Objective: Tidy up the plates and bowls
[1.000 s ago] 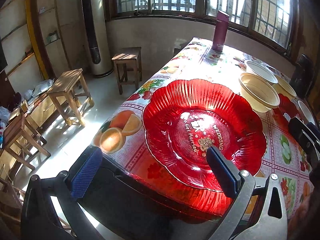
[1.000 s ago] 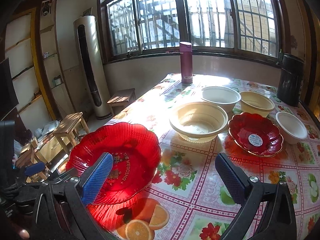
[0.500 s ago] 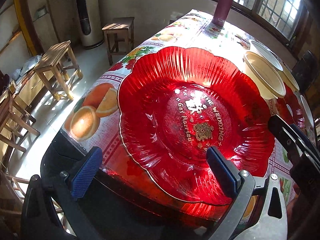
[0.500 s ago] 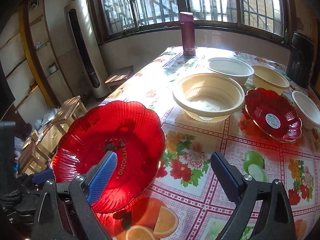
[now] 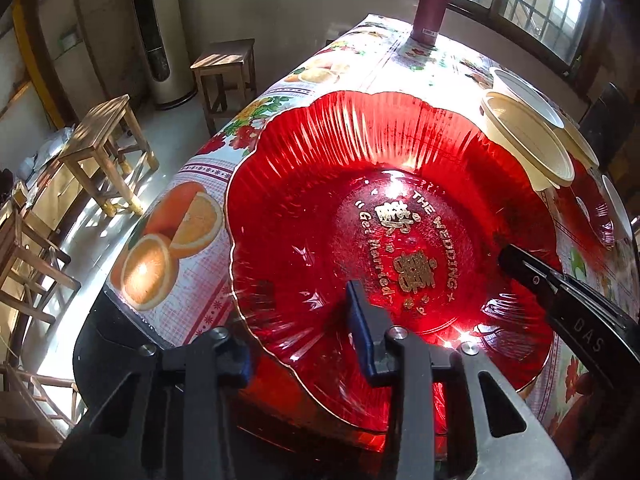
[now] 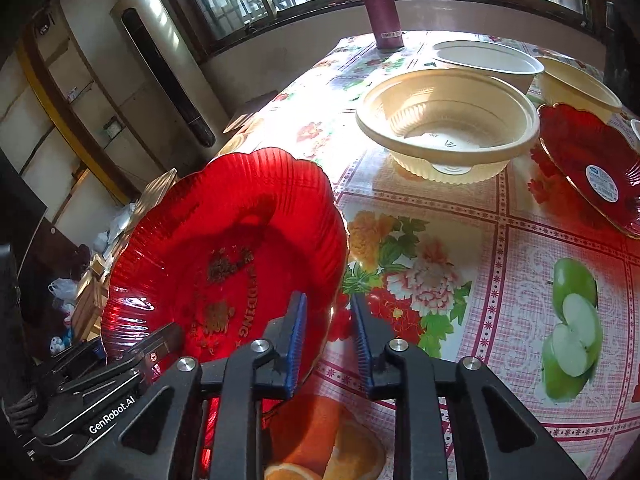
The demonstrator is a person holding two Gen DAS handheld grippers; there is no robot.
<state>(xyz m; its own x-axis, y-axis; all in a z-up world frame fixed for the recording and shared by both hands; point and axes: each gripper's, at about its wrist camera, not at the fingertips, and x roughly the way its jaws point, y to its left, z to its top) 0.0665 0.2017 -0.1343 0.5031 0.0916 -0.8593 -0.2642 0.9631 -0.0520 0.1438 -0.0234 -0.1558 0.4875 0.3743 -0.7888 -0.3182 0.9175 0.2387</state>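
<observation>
Both our grippers have just been closing on the large red plate (image 5: 360, 208) at the table's near corner: left gripper (image 5: 296, 344) and right gripper (image 6: 328, 340) each clench its rim. Beyond, the cream bowl (image 6: 444, 120) sits empty.

The large plate (image 6: 224, 240) sat at the table's (image 6: 460, 248) seven-o'clock corner; the large bowl (image 6: 446, 120) lay at one o'clock from it; the flask (image 6: 382, 4) stood at twelve, behind.

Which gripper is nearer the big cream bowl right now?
Right. The right gripper clamps the large red plate at its edge on the cream bowl's side; the left gripper grips the plate's near rim, farther off.
</observation>
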